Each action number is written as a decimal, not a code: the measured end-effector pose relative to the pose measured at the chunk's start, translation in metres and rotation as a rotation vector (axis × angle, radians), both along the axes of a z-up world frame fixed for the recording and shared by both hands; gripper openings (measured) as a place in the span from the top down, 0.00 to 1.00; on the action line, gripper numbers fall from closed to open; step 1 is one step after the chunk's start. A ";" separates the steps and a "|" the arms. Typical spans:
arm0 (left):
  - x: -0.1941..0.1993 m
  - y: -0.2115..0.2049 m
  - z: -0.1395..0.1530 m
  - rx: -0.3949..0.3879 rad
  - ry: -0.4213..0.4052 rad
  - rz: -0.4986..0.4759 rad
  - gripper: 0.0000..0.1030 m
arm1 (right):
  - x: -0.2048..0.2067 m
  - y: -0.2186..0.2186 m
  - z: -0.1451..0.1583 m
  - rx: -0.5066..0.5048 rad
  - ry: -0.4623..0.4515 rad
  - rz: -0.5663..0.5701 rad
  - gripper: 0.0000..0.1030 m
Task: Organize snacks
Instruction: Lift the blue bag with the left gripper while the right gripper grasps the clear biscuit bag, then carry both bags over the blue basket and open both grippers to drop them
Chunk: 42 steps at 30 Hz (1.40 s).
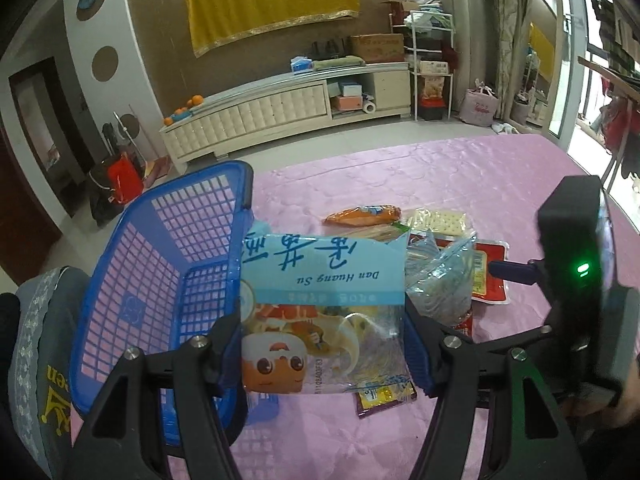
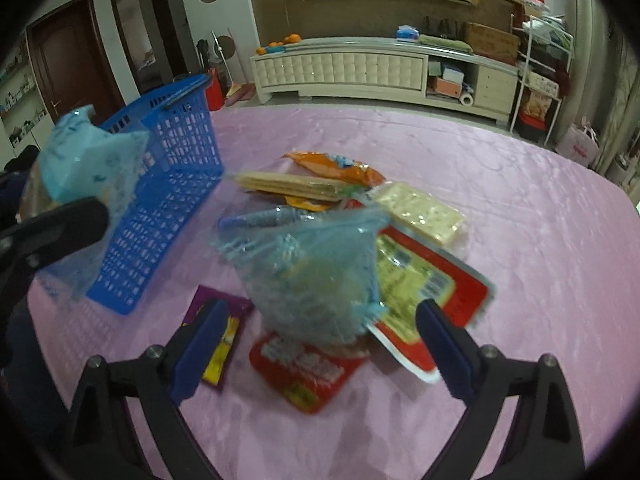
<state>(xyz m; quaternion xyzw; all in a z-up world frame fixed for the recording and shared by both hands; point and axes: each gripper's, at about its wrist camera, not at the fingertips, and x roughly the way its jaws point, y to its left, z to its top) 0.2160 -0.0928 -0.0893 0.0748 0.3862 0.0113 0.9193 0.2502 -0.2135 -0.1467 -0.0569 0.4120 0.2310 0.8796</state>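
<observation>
My left gripper (image 1: 323, 344) is shut on a light-blue snack bag (image 1: 320, 280) with a cartoon face, held up beside the blue mesh basket (image 1: 160, 280). The right wrist view shows that bag (image 2: 80, 152) at the left, next to the basket (image 2: 168, 184). My right gripper (image 2: 322, 346) stands open, its fingers on either side of a clear bluish bag of snacks (image 2: 312, 272) and not pressing it. That bag lies on a pile of packets: an orange one (image 2: 332, 164), crackers (image 2: 416, 212), a red pack (image 2: 432, 284), another red one (image 2: 304, 368) and a purple one (image 2: 216, 332).
Everything lies on a round table with a pink cloth (image 2: 520, 240). The basket is tipped on its side near the table's left edge. A cushioned chair (image 1: 40, 340) is at the left. A long cream cabinet (image 1: 280, 108) stands across the room.
</observation>
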 end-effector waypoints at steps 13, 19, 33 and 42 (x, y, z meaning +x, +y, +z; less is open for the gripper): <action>-0.007 -0.007 0.015 0.019 -0.034 0.013 0.38 | -0.019 -0.021 0.031 0.126 -0.050 -0.026 0.41; -0.021 0.002 0.036 -0.023 -0.062 0.022 0.38 | -0.041 -0.031 0.068 0.161 -0.093 -0.036 0.41; -0.054 0.054 0.094 -0.073 -0.126 0.013 0.38 | -0.082 -0.009 0.142 0.216 -0.132 -0.011 0.41; -0.049 0.105 0.118 -0.102 -0.131 0.031 0.38 | -0.075 0.028 0.169 0.220 -0.115 0.040 0.41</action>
